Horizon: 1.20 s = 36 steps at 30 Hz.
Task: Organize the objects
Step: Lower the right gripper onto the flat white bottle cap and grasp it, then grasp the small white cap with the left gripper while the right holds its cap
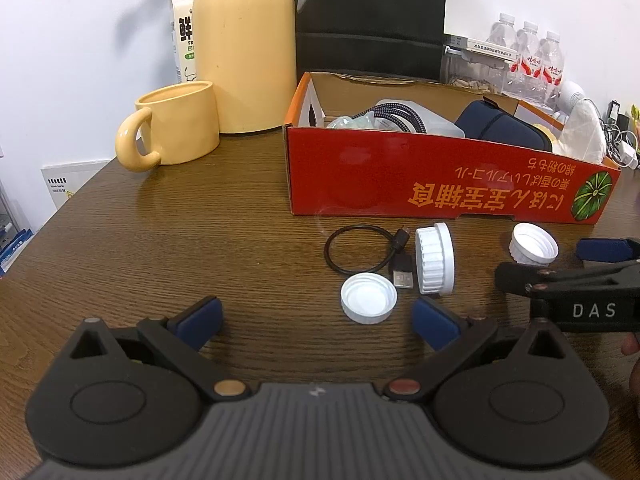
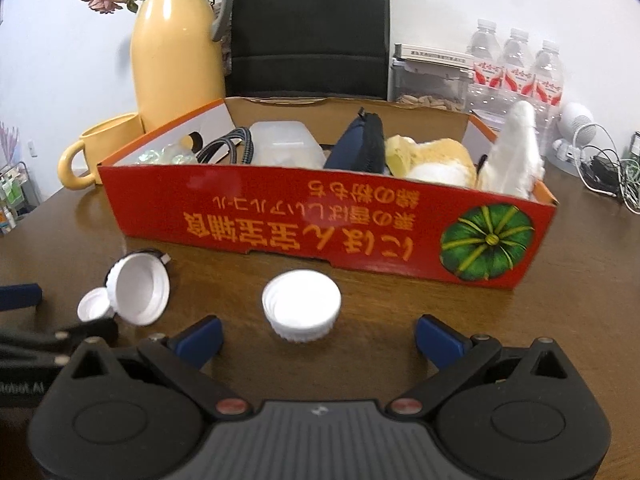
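Three white ribbed screw caps lie on the wooden table (image 1: 160, 240) in front of a red cardboard box (image 2: 320, 216): a flat cap (image 1: 368, 298) with its hollow upward, a taller cap (image 1: 435, 259) on its side with its axis level and its opening to the right, and a third cap (image 2: 301, 305) closed side up; a coiled black USB cable (image 1: 360, 252) lies just beside the taller one. The box's long front wall bears inverted orange Japanese script and a green pumpkin picture; "DAS" reads on the right gripper's arm. Left gripper (image 1: 318, 320) and right gripper (image 2: 318, 338) both hang spread wide and empty, the third cap near the right fingertips.
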Motion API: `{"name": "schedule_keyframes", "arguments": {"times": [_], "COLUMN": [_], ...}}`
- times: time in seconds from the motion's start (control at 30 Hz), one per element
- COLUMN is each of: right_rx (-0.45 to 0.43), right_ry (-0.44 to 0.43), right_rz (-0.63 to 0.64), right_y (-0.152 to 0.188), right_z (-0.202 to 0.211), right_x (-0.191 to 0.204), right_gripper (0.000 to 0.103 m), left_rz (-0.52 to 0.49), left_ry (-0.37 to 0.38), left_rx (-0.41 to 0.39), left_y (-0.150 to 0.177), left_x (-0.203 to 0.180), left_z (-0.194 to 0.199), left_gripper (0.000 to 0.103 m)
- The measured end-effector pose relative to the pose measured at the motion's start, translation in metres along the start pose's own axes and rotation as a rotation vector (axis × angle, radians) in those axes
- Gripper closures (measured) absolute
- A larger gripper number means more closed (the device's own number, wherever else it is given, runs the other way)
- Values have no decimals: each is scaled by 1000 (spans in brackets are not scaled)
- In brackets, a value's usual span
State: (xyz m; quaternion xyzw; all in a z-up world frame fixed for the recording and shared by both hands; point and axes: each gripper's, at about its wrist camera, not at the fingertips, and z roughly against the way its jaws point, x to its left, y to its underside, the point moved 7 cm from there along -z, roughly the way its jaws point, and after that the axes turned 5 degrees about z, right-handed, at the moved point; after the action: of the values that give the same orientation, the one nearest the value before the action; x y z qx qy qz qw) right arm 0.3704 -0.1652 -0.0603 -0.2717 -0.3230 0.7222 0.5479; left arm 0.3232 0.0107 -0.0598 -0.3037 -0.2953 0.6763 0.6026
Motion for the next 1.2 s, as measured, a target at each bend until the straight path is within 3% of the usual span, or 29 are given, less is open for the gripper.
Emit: {"name": "schedule_keyframes", "arguments": {"times": [0.07,0.13,0.2,0.27,0.57,0.93,1.2], "right_rx": [-22,-44,-62,-70,-197,-209,-223], "right_ry": [-15,-35,-58,-78,-4,57,59], "right_rz": [13,26,30,23,26,-18,-20], "right_y": [-1,-3,-3,-2,0,26,26], "right_z": [3,6,10,13,45,78,81], "right_x": [3,6,8,8,-1,-26,-27], "right_gripper": [15,44,65,65,65,65,65], "left_rz": [0,0,0,0,0,0,0], "left_ry": [0,0,0,0,0,0,0], "left_rx": [0,0,0,0,0,0,0], "left_y": [0,0,0,0,0,0,0], "left_x": [0,0,0,0,0,0,0], "left_z": [0,0,0,0,0,1,0], "left_gripper": [0,0,0,0,0,0,0]}}
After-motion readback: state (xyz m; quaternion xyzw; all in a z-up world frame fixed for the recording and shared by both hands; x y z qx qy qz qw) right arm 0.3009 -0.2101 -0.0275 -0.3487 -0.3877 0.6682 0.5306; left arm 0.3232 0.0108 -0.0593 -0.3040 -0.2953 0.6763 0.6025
